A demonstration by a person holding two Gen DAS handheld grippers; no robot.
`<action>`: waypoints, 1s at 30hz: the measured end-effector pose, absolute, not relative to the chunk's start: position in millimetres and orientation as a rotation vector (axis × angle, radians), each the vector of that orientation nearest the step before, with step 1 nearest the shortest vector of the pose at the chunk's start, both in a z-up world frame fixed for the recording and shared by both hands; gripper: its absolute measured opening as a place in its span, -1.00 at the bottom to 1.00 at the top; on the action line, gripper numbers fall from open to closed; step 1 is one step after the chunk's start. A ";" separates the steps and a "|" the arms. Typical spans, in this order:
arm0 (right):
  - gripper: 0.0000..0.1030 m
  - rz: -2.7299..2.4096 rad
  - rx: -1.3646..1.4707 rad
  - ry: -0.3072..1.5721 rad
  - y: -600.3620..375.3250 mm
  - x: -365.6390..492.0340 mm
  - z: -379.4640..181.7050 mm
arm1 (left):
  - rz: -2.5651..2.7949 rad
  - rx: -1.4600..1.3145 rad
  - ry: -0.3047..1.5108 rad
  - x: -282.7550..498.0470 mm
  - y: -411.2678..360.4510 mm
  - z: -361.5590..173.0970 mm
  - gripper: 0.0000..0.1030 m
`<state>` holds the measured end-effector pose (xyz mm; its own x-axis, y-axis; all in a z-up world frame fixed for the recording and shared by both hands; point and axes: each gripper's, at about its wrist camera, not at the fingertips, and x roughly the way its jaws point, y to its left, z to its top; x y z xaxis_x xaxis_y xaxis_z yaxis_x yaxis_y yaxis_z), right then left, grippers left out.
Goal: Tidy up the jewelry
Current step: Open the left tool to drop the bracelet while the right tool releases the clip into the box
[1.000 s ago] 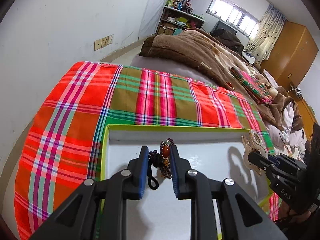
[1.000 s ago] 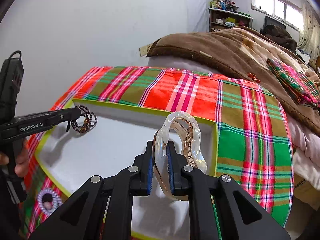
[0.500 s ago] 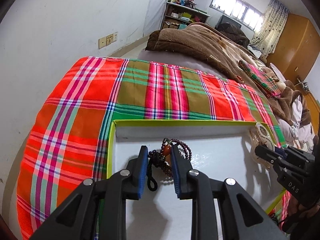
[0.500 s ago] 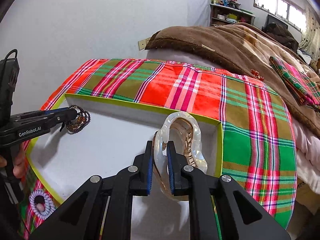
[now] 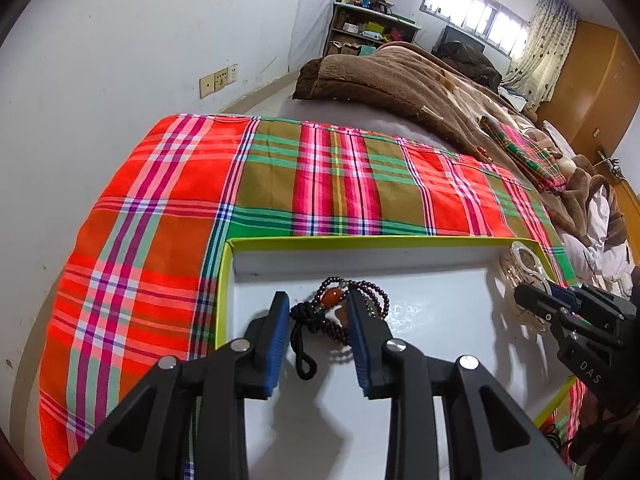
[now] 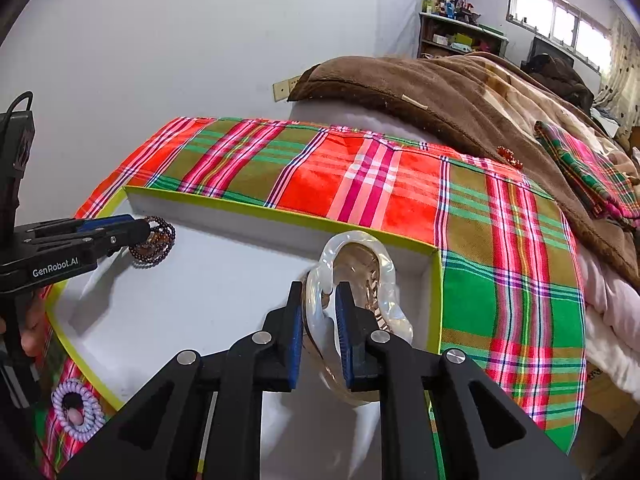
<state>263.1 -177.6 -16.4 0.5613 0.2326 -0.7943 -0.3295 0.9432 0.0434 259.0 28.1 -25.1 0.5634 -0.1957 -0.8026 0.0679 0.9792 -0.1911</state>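
Bright plaid cloth covers the bed end, and on it sits a shallow white tray with a lime rim. At the tray's 10 o'clock corner the beaded bracelet lies on the floor between the left gripper pads; those jaws have just been opening and now stand apart from the beads, so a lift straight back looks clear. At the 2 o'clock corner the right gripper sits narrow around the pearly hair claw, whose long axis runs away from the jaws toward 12 o'clock; whether its pads press I cannot tell. A coiled hair tie lies outside the tray at 8 o'clock, partly cut off.
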 end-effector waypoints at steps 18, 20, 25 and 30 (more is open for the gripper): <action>-0.38 0.321 -0.108 0.853 -179.6 246.7 0.5 | -0.182 -0.135 0.903 235.7 25.0 -1.0 0.00; -0.24 0.323 -0.101 0.843 -179.6 241.4 4.6 | -0.175 -0.120 0.890 227.9 24.3 4.0 0.01; -0.24 0.325 -0.094 0.812 -181.2 218.3 15.6 | -0.178 -0.109 0.859 204.0 25.4 17.4 0.03; -0.24 0.340 -0.064 0.766 -186.9 187.0 28.2 | -0.195 -0.135 0.834 173.7 29.9 27.5 0.11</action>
